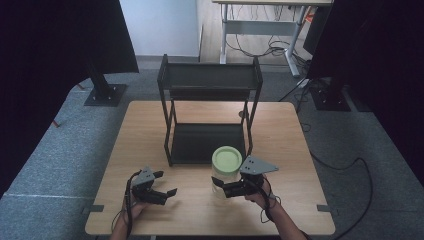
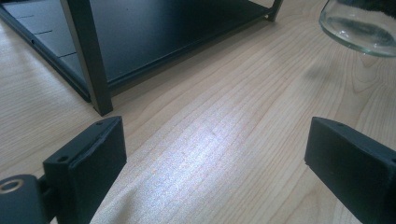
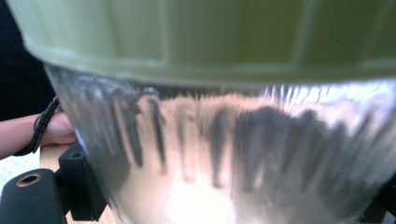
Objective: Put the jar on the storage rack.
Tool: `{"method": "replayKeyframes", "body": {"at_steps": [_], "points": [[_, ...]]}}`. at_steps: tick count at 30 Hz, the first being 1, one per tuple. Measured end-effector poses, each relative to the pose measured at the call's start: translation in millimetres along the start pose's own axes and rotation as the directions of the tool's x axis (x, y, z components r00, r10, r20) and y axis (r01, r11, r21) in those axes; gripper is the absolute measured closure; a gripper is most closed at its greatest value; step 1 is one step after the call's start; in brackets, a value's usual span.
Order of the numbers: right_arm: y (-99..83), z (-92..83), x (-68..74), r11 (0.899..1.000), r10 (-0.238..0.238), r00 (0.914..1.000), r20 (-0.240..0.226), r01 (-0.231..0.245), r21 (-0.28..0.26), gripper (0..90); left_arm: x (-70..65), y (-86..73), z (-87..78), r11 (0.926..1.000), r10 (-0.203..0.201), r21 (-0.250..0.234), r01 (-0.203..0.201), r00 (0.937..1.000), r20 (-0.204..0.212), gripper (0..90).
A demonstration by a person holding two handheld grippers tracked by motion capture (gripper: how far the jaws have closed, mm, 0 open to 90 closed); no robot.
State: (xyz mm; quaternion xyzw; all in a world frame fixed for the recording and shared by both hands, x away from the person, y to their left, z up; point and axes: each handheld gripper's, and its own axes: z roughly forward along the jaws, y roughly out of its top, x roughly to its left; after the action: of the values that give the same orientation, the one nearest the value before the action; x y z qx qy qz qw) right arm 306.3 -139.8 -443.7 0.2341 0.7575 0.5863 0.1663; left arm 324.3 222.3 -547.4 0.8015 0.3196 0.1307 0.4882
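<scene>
So far the glass jar [image 1: 224, 176] with its green lid [image 1: 227, 159] is gripped by the right gripper [image 1: 223, 188], jaws closed against its sides, and it appears lifted just clear of the table [image 1: 300, 200], right in front of the black shelf rack [image 1: 207, 112]. The left gripper [image 1: 166, 184] hovers nearby, jaws wide apart and empty. Setting the jar on a shelf looks like what remains.

Pale green lid [image 1: 226, 159] on a clear glass jar [image 1: 220, 187]

Beside it, a black shelf rack [image 1: 208, 112] — on a light wood-grain table [image 1: 150, 125] — and black-jawed grippers.
</scene>
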Motion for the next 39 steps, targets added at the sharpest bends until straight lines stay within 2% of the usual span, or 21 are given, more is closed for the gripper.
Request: {"method": "replayKeyframes", "body": {"at_steps": [39], "points": [[28.1,21.6,-19.0,1.000,-0.009,0.9999,-0.010,0.009,-0.014,10.4,3.5,-0.1,-1.0,1.0000,-0.001,-0.006,0.001,1.0000,0.004,5.4]]}}
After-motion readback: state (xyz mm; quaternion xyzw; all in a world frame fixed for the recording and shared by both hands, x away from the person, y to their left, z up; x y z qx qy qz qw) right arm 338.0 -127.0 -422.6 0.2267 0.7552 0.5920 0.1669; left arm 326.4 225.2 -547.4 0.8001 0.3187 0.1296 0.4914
